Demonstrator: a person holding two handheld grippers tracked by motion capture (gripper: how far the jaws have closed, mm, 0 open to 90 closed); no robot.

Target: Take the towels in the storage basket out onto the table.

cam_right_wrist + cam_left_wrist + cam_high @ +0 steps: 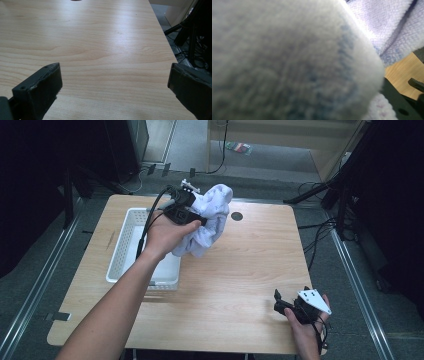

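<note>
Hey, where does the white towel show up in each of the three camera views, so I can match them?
High view: the white towel hangs bunched in the left gripper, upper centre, right of the white basket.
Left gripper view: towel pressed against the lens, blurred, covering most of the frame.
Right gripper view: not in it.
Shared landmark: the wooden table, seen at and.

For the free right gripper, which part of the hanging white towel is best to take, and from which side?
Probably the towel's lower hanging end, approached from the right gripper's own side. That end dangles free beside the white basket, away from the left gripper, and the right jaws stand wide open over bare table.
</note>
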